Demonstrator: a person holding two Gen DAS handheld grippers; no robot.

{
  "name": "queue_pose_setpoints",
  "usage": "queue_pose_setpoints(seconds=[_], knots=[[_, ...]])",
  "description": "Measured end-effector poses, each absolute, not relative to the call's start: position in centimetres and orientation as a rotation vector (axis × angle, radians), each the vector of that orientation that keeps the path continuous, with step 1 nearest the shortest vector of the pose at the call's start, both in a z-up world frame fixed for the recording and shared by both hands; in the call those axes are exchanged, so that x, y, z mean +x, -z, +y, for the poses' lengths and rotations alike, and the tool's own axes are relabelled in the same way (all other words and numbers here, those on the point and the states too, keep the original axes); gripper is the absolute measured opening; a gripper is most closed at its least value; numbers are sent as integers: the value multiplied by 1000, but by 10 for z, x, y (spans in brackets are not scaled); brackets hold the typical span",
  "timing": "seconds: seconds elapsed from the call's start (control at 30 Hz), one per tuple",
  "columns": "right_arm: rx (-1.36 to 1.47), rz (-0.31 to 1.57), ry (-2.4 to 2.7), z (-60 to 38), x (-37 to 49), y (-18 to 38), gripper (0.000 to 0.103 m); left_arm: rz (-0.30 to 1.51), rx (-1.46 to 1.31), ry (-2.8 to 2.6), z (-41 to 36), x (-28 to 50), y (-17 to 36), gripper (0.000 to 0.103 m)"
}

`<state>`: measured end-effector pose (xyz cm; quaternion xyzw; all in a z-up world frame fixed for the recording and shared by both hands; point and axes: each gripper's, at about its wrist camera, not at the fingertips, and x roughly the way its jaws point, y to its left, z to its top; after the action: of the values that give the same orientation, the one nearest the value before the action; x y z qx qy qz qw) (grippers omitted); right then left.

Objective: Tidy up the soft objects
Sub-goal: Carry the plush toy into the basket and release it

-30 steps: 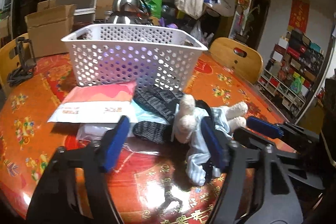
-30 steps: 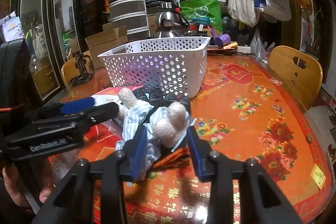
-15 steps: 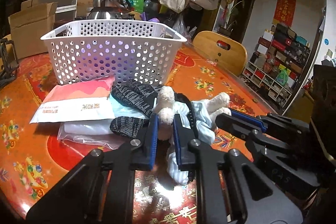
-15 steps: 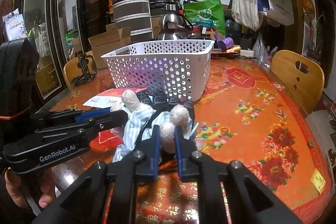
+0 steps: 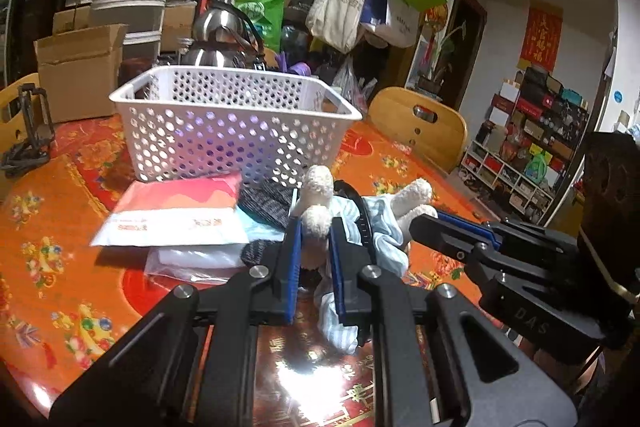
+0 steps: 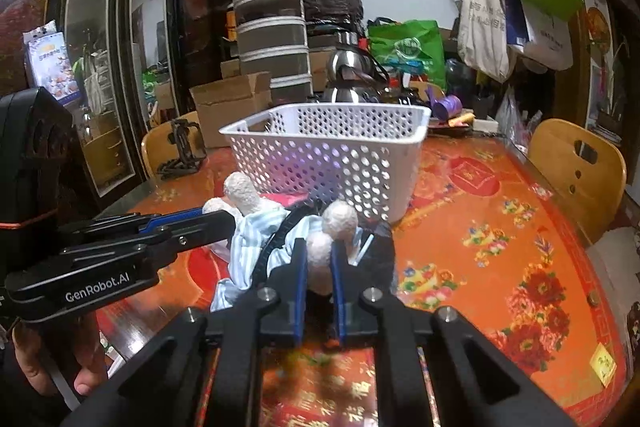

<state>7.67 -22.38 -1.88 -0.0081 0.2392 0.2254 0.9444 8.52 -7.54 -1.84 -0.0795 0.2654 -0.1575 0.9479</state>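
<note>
Grippers both clamped on the same plush toy (image 5: 372,223): left gripper (image 5: 314,227) has its blue pads pinched narrow on one cream fuzzy limb, right gripper (image 6: 319,251) likewise on another cream limb at the toy's other end. Jaws on both have just been closing, each with a limb between them. Toy wears pale blue striped cloth with a dark strap across it; loose cloth hangs below the left gripper's pads. Cannot tell whether the toy's underside is touching the table (image 6: 500,227) or clear of it. Toy sits on the near side of the white perforated basket (image 5: 228,123), close to its front wall, not in it. In the left wrist view, beside the toy on its left: a dark knitted piece (image 5: 266,201), then a flat pink-and-white packet (image 5: 176,211) lying over a clear plastic bag (image 5: 188,261), all on the table in front of the basket. Table has a glossy orange floral cover. Wooden chair (image 6: 576,163) at the table's right edge in the right wrist view. Cardboard box (image 5: 80,67) and steel kettle (image 5: 218,43) beyond the basket at the far edge. A person's hand (image 6: 60,367) grips the left gripper's handle, low left in the right wrist view.
</note>
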Motion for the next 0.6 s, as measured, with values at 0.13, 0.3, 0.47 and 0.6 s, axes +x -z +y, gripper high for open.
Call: queue_pose_setpoints(seconds=[0.13, 0.3, 0.47, 0.6], knots=[[-16, 474, -488, -218, 79, 11, 9, 528, -179, 304, -63, 82, 11, 12], [-32, 478, -518, -209, 90, 2, 9, 514, -173, 282, -54, 83, -3, 12], [-36, 464, -546, -202, 112, -27, 9, 505, -196, 283, -44, 101, -35, 12], [-57, 447, -533, -197, 144, -64, 9, 503, -188, 290, -41, 132, -74, 12]])
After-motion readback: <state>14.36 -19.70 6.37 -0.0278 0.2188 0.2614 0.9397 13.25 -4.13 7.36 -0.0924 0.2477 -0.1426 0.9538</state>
